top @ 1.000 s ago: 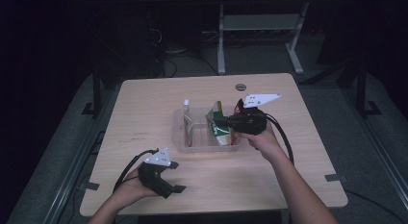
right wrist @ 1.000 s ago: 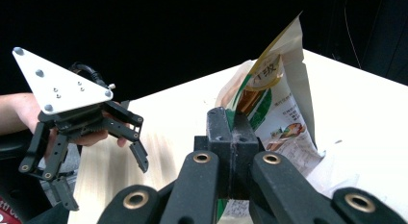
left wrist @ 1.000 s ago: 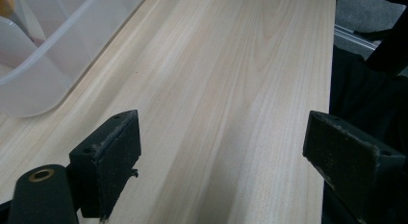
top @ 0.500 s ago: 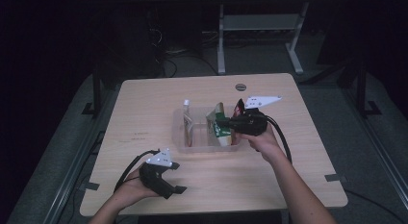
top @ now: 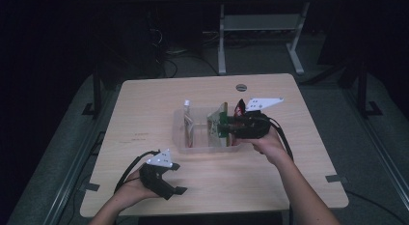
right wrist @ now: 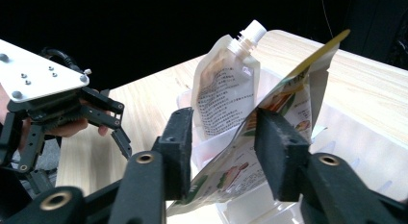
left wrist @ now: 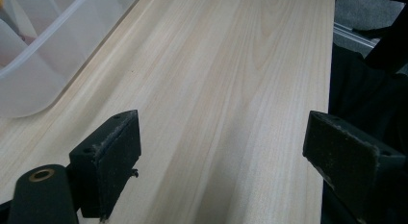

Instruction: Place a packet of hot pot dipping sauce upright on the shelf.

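A clear plastic bin (top: 179,138) stands mid-table. In it a white spout pouch (top: 187,119) stands upright. My right gripper (top: 223,127) reaches in over the bin's right side, shut on a flat green-and-yellow printed pouch (top: 217,123) that tilts up above the rim. In the right gripper view this green pouch (right wrist: 288,99) runs slantwise between my jaws, with the right gripper (right wrist: 219,123) in front of the spout pouch (right wrist: 223,94). My left gripper (top: 177,178) rests low at the table's front left, open and holding nothing. Bare wood lies between the left gripper (left wrist: 221,132) jaws.
A red packet (top: 239,108) shows behind my right gripper at the bin's far right corner. The bin's rounded corner (left wrist: 38,51) lies ahead-left of the left gripper. A round cable grommet (top: 241,87) sits near the table's far edge. The table's front edge is close to the left hand.
My right gripper has shifted slightly left over the bin with the green pouch in it. The left gripper has stayed put.
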Demonstrator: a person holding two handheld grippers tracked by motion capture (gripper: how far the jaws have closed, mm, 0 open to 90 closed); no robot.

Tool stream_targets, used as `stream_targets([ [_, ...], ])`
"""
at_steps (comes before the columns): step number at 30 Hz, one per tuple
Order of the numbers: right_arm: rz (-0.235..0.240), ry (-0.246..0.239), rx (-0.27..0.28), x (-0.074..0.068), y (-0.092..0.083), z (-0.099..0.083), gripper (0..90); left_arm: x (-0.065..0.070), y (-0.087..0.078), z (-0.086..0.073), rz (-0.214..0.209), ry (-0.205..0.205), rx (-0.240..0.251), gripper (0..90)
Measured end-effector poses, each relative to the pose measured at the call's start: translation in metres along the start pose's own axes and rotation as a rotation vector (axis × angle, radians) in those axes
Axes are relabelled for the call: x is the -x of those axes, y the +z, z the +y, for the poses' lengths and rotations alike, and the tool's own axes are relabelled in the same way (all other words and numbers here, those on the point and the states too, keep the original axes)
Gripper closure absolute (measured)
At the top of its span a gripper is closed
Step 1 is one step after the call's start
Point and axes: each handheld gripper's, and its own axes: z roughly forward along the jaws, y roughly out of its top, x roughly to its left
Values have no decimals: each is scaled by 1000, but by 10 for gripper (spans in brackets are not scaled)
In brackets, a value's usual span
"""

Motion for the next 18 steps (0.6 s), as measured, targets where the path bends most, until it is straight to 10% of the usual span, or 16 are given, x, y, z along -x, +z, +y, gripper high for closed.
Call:
stream_targets([
  [18,7,-21,-89,-27,-19,-25,492,0,0,0,5,5,6,127],
])
